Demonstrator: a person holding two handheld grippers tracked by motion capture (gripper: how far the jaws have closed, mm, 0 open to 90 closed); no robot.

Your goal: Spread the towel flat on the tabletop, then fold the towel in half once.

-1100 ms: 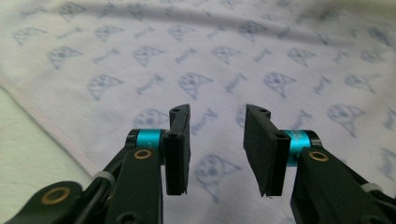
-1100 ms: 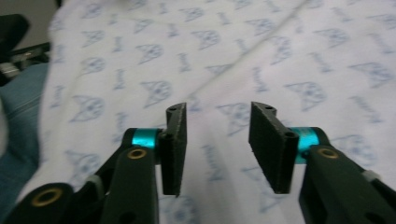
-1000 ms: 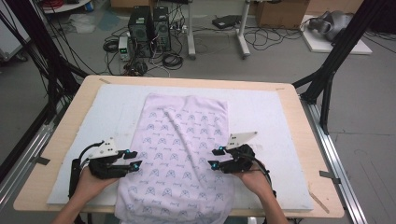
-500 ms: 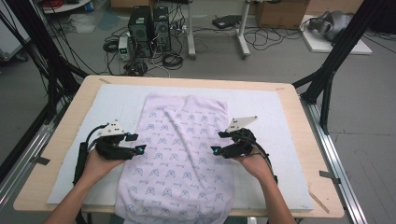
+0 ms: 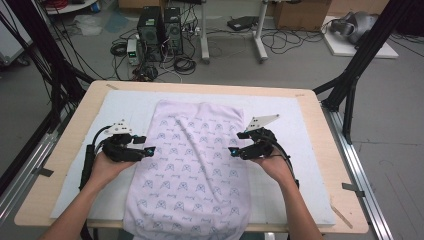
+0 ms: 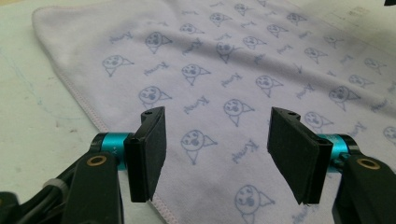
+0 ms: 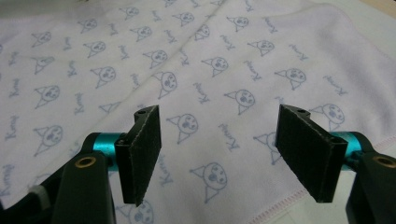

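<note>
1. Towel (image 5: 192,165): pale lilac cloth printed with small blue cartoon faces and script, spread flat near the middle of the surface (image 5: 75,135). Its long axis runs from 12 o'clock to 6 o'clock in the high view, and its near end hangs over the surface's 6 o'clock edge.
2. White mat (image 5: 130,102): lies under the towel and covers most of the wooden surface.
3. Left gripper (image 5: 145,145): held in the person's left hand (image 5: 107,167) at about 9 o'clock of the towel, tips pointing toward 3 o'clock and reaching the towel's left hem.
4. Left jaws: apart, having just been opening, with nothing between the pads. In the left gripper view the stitched hem of the towel (image 6: 224,84) runs beneath the left pad (image 6: 149,156), and printed cloth shows through the gap.
5. Right gripper (image 5: 239,144): held in the right hand (image 5: 272,165) at about 3 o'clock of the towel, tips pointing toward 9 o'clock over the towel's right margin.
6. Right jaws: apart, having just been opening, with nothing clamped. In the right gripper view the towel (image 7: 187,70) lies below the pads (image 7: 142,154), its hem passing near the right pad.
7. Both grippers sit at about the same level across the towel, well apart from each other.
</note>
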